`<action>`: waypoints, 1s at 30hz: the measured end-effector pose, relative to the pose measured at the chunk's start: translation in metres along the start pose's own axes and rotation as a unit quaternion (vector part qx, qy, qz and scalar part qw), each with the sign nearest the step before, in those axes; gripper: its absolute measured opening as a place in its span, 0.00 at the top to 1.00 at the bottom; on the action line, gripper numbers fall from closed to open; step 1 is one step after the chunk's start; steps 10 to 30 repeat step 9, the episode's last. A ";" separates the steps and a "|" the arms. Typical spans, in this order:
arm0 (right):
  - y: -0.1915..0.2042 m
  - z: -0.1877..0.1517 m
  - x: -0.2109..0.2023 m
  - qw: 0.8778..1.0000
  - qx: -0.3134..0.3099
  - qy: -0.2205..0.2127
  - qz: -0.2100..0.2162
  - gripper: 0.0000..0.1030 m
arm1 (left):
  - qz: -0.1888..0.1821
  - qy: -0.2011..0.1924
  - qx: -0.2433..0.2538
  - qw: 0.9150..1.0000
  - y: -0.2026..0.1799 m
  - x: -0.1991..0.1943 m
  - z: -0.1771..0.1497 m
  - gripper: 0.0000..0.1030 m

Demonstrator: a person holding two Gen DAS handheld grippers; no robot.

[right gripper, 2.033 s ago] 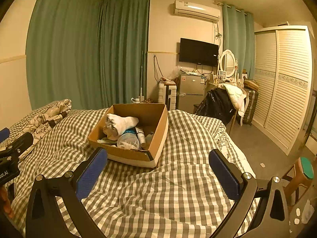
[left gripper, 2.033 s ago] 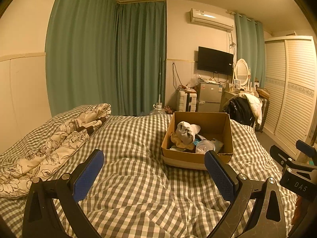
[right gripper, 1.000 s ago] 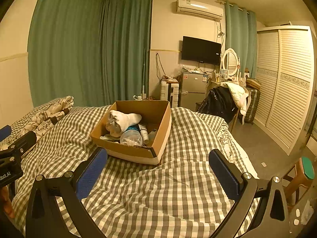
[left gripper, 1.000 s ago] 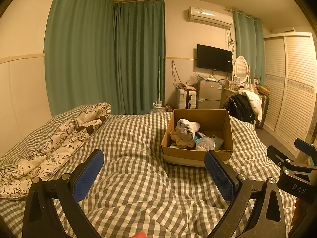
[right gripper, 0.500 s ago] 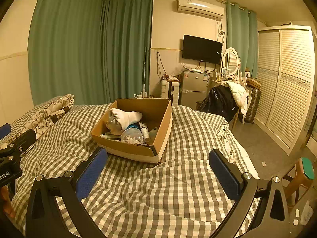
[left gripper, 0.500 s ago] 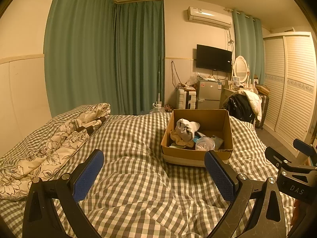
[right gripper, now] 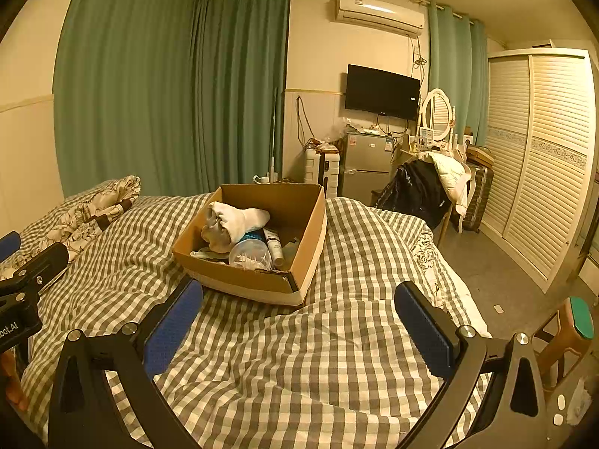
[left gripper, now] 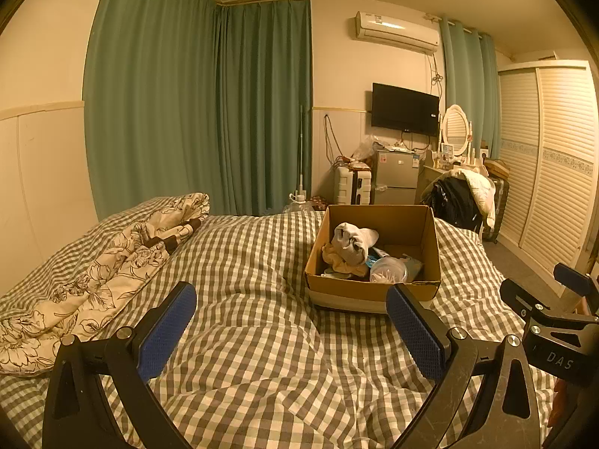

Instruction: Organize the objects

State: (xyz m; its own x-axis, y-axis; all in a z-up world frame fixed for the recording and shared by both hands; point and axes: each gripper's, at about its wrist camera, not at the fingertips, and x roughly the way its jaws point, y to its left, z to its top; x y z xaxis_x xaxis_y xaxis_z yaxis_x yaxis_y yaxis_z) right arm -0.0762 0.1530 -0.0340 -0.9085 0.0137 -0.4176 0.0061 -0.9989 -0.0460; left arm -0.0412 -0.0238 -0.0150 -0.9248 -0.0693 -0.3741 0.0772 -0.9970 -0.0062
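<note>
An open cardboard box [left gripper: 374, 290] [right gripper: 243, 282] sits on a checked bed [left gripper: 243, 280]. In it lie a rolled white sock [left gripper: 352, 241] [right gripper: 239, 220], a clear round container [left gripper: 387, 271] [right gripper: 250, 255], a tube [right gripper: 274, 246] and other small items. My left gripper [left gripper: 290, 331] is open and empty, above the bed in front of the box. My right gripper [right gripper: 297, 323] is open and empty, close to the box's near wall. The right gripper also shows at the right edge of the left wrist view [left gripper: 550, 314].
A flowered quilt [left gripper: 93, 273] lies bunched at the bed's left. Green curtains [left gripper: 198, 112] hang behind. Past the bed's far end stand a small fridge [left gripper: 395, 176], a chair with clothes [left gripper: 460, 196] and a louvred wardrobe [left gripper: 550, 172]. A stool [right gripper: 572, 329] stands right.
The right gripper has moved closer to the box, which now sits lower and larger in its view. The left gripper has barely moved. Both stayed open.
</note>
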 end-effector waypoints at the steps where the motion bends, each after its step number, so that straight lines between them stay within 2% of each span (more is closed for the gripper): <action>1: 0.000 0.000 0.000 1.000 0.000 0.000 0.000 0.00 | 0.000 0.000 0.000 1.000 0.000 0.000 0.000 0.00; 30: 0.001 -0.002 0.001 1.000 -0.001 0.002 0.000 0.00 | 0.001 0.000 0.003 1.000 0.001 0.001 -0.002 0.00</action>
